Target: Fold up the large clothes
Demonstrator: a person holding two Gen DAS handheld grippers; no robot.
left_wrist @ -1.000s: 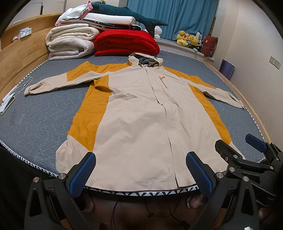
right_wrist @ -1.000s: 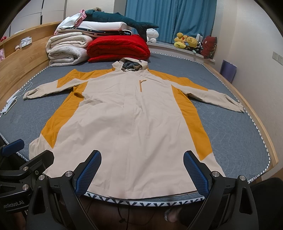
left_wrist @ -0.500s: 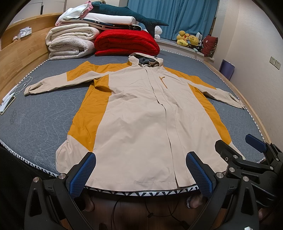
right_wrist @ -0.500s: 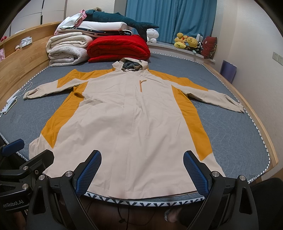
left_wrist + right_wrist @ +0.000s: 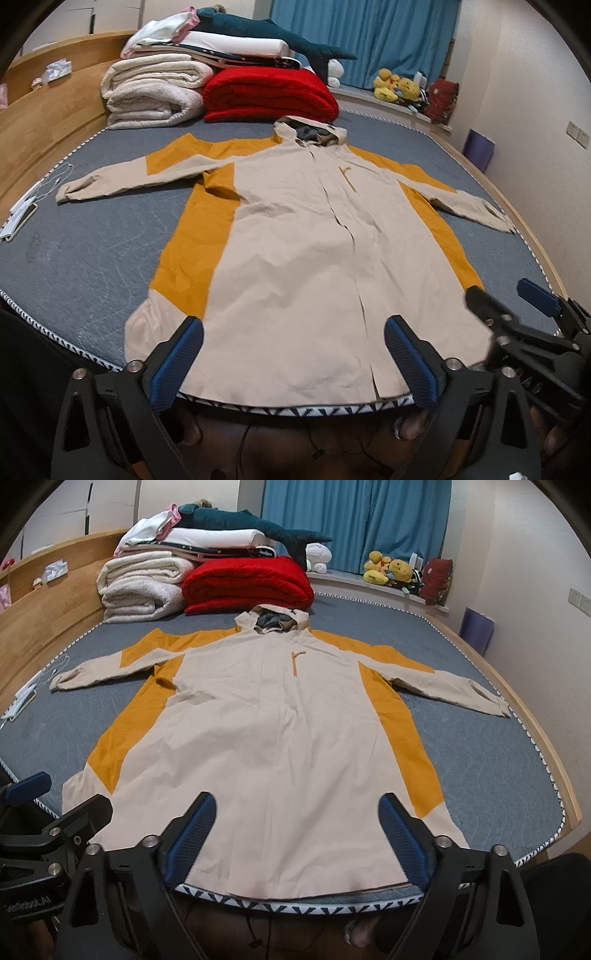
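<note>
Coat (image 5: 295, 258) hem partly hidden behind your fingers, left gripper (image 5: 293, 360) and right gripper (image 5: 297, 836) spread wide, holding nothing, hovering at the hem.

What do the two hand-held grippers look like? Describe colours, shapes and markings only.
Both match: the left hand-held gripper and the right hand-held gripper have black angular frames with triangular cut-outs, silver bolt heads, and two fingers faced with blue textured pads. Partly legible white lettering marks the left one's body in the right wrist view.
</note>
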